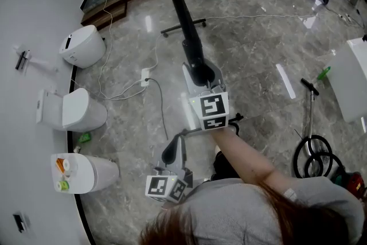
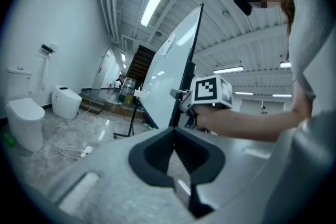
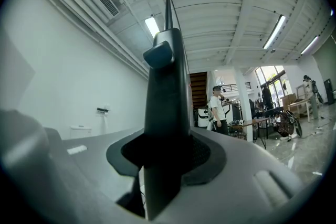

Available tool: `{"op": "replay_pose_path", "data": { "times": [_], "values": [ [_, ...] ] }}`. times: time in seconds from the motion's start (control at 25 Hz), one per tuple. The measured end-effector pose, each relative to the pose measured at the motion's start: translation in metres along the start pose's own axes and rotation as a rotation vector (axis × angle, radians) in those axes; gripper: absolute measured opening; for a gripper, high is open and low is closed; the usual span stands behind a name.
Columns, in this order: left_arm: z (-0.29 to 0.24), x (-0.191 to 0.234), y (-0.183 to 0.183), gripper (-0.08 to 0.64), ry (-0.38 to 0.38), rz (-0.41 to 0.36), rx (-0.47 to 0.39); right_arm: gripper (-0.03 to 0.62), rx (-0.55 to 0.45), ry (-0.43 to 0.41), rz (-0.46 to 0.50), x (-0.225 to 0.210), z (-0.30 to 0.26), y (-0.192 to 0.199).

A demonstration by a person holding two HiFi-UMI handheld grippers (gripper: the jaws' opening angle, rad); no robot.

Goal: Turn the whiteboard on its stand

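From the head view the whiteboard (image 1: 182, 11) is seen edge-on, a dark bar running up from my right gripper (image 1: 200, 73). That gripper is shut on the board's lower dark frame edge (image 3: 165, 113), which fills the space between its jaws. In the left gripper view the white board face (image 2: 170, 73) stands tilted, with the right gripper's marker cube (image 2: 212, 91) and a bare forearm beside it. My left gripper (image 1: 172, 152) hangs lower and nearer the person, apart from the board. Its black fingertips meet with nothing held (image 2: 174, 131).
Three white toilets (image 1: 83, 46) (image 1: 71, 109) (image 1: 86, 172) line the left wall. A power strip (image 1: 145, 74) with cables lies on the marble floor. The stand's foot (image 1: 183, 26) reaches left. A scooter (image 1: 311, 123) and a white table (image 1: 352, 80) are at right. A person (image 3: 217, 107) stands far back.
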State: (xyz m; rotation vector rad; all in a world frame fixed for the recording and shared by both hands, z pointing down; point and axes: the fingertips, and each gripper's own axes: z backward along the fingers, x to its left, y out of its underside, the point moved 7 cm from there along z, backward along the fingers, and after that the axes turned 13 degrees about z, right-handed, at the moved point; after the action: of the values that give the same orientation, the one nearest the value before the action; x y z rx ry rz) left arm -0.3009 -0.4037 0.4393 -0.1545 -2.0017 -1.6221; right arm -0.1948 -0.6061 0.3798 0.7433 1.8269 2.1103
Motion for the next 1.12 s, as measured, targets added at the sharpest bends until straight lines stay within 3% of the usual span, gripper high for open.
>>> {"op": "replay_pose_path", "data": {
  "times": [1.12],
  "values": [
    [0.048, -0.024, 0.016, -0.005, 0.036, 0.007, 0.002, 0.144, -0.042, 0.009, -0.003, 0.017, 0.068, -0.006]
  ]
}}
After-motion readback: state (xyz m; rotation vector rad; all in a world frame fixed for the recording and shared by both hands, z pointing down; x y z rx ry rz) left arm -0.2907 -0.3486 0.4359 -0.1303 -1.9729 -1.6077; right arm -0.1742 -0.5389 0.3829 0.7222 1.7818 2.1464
